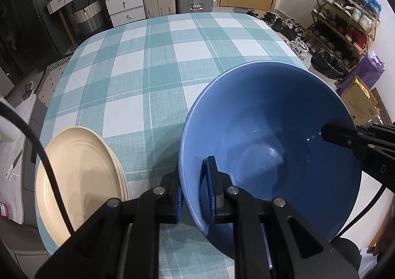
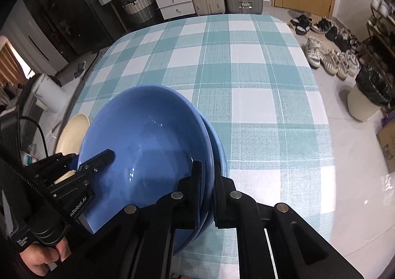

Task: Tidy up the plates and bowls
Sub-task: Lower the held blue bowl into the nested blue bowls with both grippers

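Blue glazed bowl (image 1: 266, 145) sits on the table (image 1: 153, 61), near edge, over the teal-and-white checked cloth. Right wrist view shows a second rim just under and outside the first: two blue bowls (image 2: 148, 145) nested, the upper one empty inside, only light glints on the glaze.

Left gripper (image 1: 195, 195) straddles the bowl's left rim, one blue-padded finger inside the wall, the other outside; fingers close on the rim, a thin gap at the outer pad, so whether they still press cannot be told. Right gripper (image 2: 207, 195) pinches the opposite rim, inner pad flat on the inside wall, outer finger against the outside.

Cream plates (image 1: 81, 180) stacked at the table's left edge, beside the bowls, not touching; top plate empty. A black cable (image 1: 47, 155) crosses in front of them.

A hand (image 2: 42, 261) grips the left gripper's handle
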Motion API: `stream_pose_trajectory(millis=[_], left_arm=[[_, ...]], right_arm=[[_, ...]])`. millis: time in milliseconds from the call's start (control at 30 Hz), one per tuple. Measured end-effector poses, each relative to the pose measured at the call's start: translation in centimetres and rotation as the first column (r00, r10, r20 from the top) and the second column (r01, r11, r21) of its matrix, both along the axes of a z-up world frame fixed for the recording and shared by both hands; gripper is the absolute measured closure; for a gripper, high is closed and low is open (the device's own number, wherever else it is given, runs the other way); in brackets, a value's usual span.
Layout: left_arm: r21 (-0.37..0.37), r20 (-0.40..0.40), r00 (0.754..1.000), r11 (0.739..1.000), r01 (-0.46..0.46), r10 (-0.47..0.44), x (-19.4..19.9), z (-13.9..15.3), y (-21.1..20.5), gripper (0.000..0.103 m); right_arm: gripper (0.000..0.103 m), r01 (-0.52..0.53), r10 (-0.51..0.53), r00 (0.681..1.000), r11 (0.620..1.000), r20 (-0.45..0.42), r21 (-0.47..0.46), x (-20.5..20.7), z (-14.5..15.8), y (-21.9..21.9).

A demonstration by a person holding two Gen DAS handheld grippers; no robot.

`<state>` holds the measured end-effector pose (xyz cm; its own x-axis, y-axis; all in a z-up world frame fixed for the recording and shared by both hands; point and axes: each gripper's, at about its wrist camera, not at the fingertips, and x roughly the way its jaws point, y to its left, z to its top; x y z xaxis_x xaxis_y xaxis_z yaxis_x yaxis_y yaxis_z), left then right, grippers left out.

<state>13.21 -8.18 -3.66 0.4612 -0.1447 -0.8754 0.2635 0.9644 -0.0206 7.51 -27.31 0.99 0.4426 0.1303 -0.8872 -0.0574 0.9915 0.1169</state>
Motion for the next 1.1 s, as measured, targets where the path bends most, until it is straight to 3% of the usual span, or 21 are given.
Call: stream_pose_trajectory(millis=[767,967,1100], left_arm=[[0.015,0.008,1.0,1.0,-0.013,0.012,-0.1,-0.4,0.0,0.082],[0.038,0.002,1.0,0.999,-0.026,0.026,-0.1,-0.3,-0.2,0.082],[0.042,-0.003,1.0,0.999,-0.027,0.027,-0.1,-0.6,-0.1,0.082]], right_arm=[[0.095,-0.042,0.052,0.997,0.987,0.062,-0.153,-0.7,0.8,2.0],[0.088,-0.069,0.096,0.993,0.94,0.065,-0.334,-0.9,0.5,3.9],[0.087,-0.083,0.108,0.993,0.932,0.053,-0.352,-1.1,-0.2,3.7]])
